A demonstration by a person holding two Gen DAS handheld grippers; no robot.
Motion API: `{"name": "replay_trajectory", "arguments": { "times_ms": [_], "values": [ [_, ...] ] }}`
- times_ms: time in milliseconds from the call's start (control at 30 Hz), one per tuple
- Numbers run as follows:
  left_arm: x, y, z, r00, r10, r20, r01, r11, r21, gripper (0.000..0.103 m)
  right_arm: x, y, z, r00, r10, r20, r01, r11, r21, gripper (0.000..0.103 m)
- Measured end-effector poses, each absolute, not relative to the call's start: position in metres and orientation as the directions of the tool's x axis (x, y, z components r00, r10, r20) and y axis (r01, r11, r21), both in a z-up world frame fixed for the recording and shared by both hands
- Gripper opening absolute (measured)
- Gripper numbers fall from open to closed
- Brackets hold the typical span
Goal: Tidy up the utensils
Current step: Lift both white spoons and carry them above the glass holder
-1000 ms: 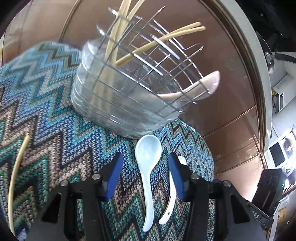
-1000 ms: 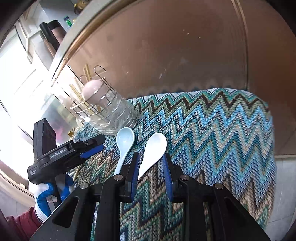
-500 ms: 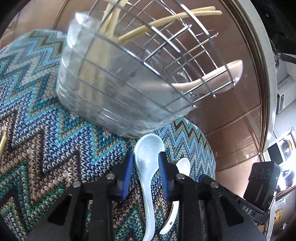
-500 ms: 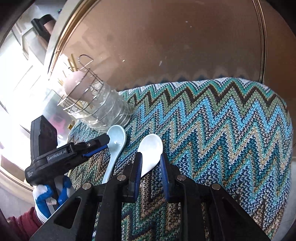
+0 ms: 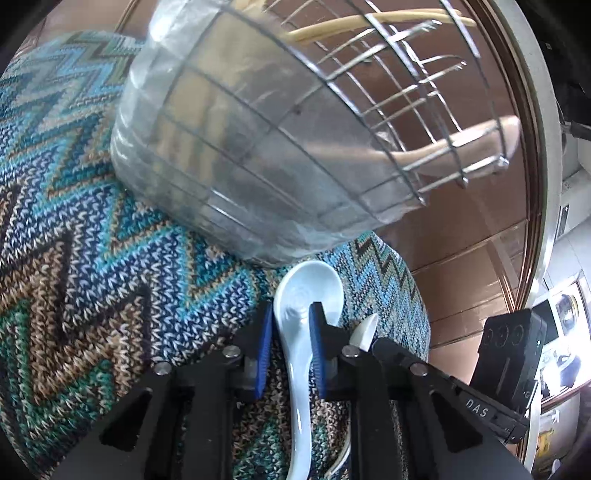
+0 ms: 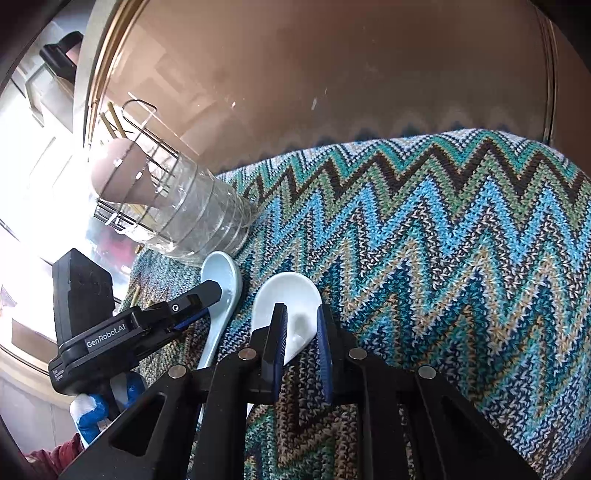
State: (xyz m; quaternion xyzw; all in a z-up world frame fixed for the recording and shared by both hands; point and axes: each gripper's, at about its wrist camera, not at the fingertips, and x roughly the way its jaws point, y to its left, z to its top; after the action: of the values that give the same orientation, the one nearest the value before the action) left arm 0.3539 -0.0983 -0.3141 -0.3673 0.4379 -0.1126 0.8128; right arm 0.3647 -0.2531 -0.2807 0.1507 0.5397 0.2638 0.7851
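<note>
A pale blue ceramic spoon (image 5: 306,295) lies on the zigzag knit mat (image 5: 92,258), its bowl just in front of the wire-and-clear-plastic utensil holder (image 5: 240,155). My left gripper (image 5: 291,314) is shut on the blue spoon at its neck; it also shows in the right wrist view (image 6: 207,295). A white ceramic spoon (image 6: 284,295) lies beside it. My right gripper (image 6: 299,317) is shut on the white spoon at its neck. The holder has a pinkish spoon (image 5: 480,144) and cream chopsticks (image 5: 369,22) in it.
The mat lies on a brown glossy tabletop (image 6: 332,92) with a gold rim. The holder (image 6: 177,199) stands at the mat's far left corner in the right wrist view. A thin stick (image 6: 136,295) lies on the mat behind the left gripper.
Both grippers have moved forward and closed: the left onto the blue spoon, the right onto the white spoon. The holder looms closer in the left wrist view.
</note>
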Motion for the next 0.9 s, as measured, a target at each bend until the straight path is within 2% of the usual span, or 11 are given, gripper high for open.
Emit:
{"name": "replay_trajectory", "arguments": {
  "times_ms": [100,433,500,900],
  "values": [
    [0.354,-0.1,-0.318,0.587,-0.5,-0.637,-0.154,0.703,-0.694,0.01,0.369,-0.251,-0.289,0.264,0.58,-0.771,-0.238,0.814,0.53,0.015],
    [0.356,-0.078,-0.324,0.579,-0.505,-0.641,-0.175,0.691,-0.702,0.006,0.384,-0.245,-0.303,0.234,0.606,-0.761,-0.227,0.795,0.563,0.015],
    [0.352,-0.064,-0.325,0.579,-0.507,-0.638,-0.179,0.684,-0.707,0.005,0.384,-0.246,-0.301,0.239,0.601,-0.762,-0.233,0.798,0.556,0.006],
    [0.31,-0.031,-0.313,0.587,-0.524,-0.617,-0.151,0.677,-0.72,0.004,0.328,-0.258,-0.256,0.382,0.546,-0.746,-0.248,0.838,0.486,0.004]
  ]
}}
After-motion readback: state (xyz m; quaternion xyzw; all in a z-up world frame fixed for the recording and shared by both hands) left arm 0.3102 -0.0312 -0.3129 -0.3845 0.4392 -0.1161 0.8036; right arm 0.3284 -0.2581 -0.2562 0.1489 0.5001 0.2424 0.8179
